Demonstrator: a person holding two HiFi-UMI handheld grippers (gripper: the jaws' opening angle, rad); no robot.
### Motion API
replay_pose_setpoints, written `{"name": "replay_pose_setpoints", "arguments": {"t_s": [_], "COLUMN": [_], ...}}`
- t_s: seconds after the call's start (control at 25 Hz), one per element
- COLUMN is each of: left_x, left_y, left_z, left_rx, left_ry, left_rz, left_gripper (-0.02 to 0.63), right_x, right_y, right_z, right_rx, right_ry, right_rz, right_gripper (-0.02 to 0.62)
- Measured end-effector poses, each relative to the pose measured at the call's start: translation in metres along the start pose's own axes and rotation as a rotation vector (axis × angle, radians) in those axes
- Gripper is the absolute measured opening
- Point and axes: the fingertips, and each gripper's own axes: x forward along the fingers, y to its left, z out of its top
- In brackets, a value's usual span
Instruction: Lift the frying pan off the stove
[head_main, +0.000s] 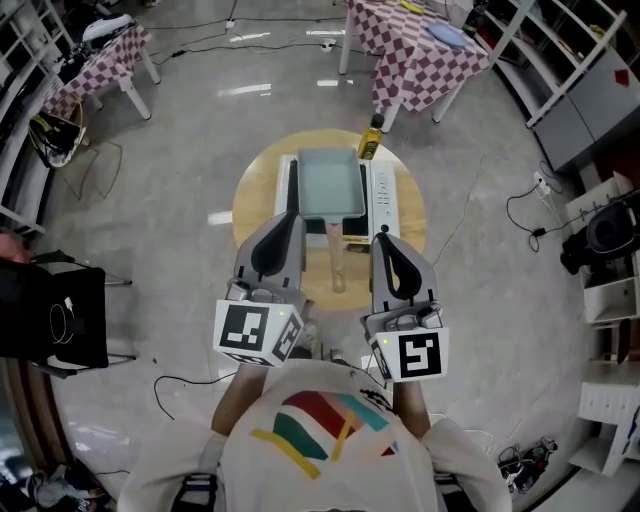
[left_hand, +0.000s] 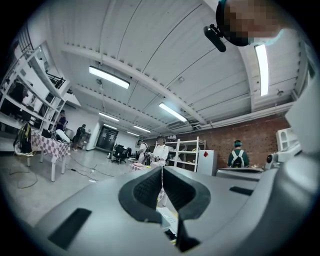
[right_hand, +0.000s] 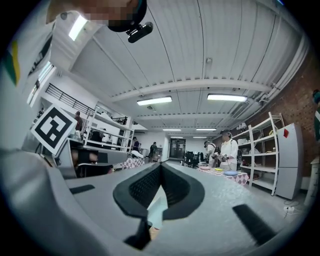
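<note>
A rectangular grey-blue frying pan (head_main: 329, 185) sits on a white stove (head_main: 382, 195) on a round wooden table (head_main: 258, 185). Its wooden handle (head_main: 335, 255) points toward me, between my two grippers. My left gripper (head_main: 290, 216) hovers just left of the handle, jaws together and empty. My right gripper (head_main: 383, 236) hangs just right of it, also closed with nothing held. Both gripper views tilt up at the ceiling: the left gripper (left_hand: 162, 169) and the right gripper (right_hand: 161, 165) show their pads meeting. Only slivers of the stove show below the jaws.
A yellow bottle (head_main: 370, 138) stands at the table's far edge. Checkered tables stand at the back right (head_main: 420, 55) and back left (head_main: 100, 60). A black chair (head_main: 55, 315) is at my left. Cables lie on the floor, and shelving lines the right wall.
</note>
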Motion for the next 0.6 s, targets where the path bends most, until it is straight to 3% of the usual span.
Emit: {"name": "replay_pose_setpoints", "arguments": {"t_s": [0.32, 0.6], "left_x": [0.019, 0.038], "left_y": [0.029, 0.031], "left_z": [-0.001, -0.016], "left_rx": [-0.025, -0.027], "left_ry": [-0.011, -0.002], "left_rz": [-0.04, -0.022], "left_gripper": [0.006, 0.006], "right_x": [0.022, 0.038], "right_y": [-0.004, -0.017], "right_z": [-0.006, -0.015], "right_rx": [0.031, 0.025], "right_ry": [0.01, 0.01], "right_rz": [-0.065, -0.035], "right_gripper": [-0.002, -0.002]}}
